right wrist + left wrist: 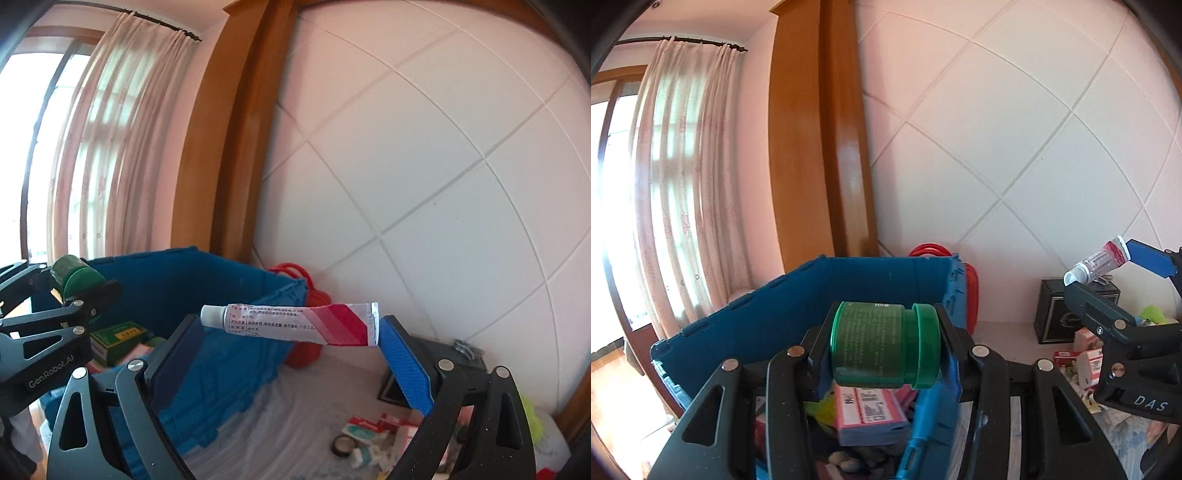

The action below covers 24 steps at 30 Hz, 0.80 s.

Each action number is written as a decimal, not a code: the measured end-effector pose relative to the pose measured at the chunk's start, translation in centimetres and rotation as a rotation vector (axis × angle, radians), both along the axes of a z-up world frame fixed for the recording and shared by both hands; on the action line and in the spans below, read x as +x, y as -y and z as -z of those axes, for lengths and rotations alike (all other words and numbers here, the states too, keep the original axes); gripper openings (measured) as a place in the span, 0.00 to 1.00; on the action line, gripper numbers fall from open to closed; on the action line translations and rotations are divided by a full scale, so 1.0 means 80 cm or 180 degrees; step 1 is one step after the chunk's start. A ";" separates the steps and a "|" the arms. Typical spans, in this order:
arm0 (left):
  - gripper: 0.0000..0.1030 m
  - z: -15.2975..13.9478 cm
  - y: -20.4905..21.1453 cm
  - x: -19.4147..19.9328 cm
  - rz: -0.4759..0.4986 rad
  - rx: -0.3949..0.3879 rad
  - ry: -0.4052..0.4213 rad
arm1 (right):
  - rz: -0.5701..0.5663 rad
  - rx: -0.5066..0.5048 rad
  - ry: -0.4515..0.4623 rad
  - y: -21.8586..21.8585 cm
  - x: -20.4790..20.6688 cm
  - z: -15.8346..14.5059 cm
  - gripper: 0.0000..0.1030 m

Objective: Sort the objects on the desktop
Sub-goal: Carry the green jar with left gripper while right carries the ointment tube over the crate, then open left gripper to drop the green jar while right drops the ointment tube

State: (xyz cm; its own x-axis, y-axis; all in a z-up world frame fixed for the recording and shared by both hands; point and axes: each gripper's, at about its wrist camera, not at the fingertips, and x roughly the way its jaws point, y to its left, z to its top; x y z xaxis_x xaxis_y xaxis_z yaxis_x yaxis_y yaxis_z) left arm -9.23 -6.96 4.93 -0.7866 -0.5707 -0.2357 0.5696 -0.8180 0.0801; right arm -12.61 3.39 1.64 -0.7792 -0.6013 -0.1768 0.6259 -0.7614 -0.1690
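Black fingers of the left gripper (884,347) pinch a green jar (882,345) sideways between their pads, its lid pointing to the right finger and its base against the left one. Below and behind the jar stands an open blue crate (746,321), and inside it lie a pink box (871,413) and other small packages. Over on the right gripper (291,332), the fingers stand wide apart with a red-and-white tube (295,323) spanning the gap: its flat crimped end touches the blue pad of the right finger (402,365), while its white cap sits just above the tip of the left finger, and it is hard to tell whether the pads actually press on it. Both held things hang in the air above the crate's near side. Behind the crate a red container (306,317) leans by the tiled wall (424,166). Small boxes (369,428) lie scattered on the worktop (295,406) near a dark box (1056,314).
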 end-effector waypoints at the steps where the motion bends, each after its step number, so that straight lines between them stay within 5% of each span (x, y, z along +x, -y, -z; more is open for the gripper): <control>1: 0.44 -0.001 0.013 0.003 -0.0030 0.0007 0.0012 | -0.0040 0.0013 -0.0009 0.017 0.003 -0.002 0.93; 13: 0.44 0.012 0.180 0.017 -0.0246 0.0276 0.0408 | -0.0126 0.0301 0.0317 0.219 -0.012 -0.021 0.93; 24: 0.44 0.029 0.265 -0.003 -0.0210 0.0621 0.0790 | -0.0009 0.0784 0.0551 0.313 -0.023 -0.009 0.93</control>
State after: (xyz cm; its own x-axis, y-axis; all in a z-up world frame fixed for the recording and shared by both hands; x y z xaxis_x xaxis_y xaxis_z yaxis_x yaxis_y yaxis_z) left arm -9.46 -28.15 2.59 -0.6542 -0.5438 -0.5257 0.6045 -0.7936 0.0686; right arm -14.47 -21.68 2.35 -0.7231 -0.5260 -0.4478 0.6636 -0.7089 -0.2390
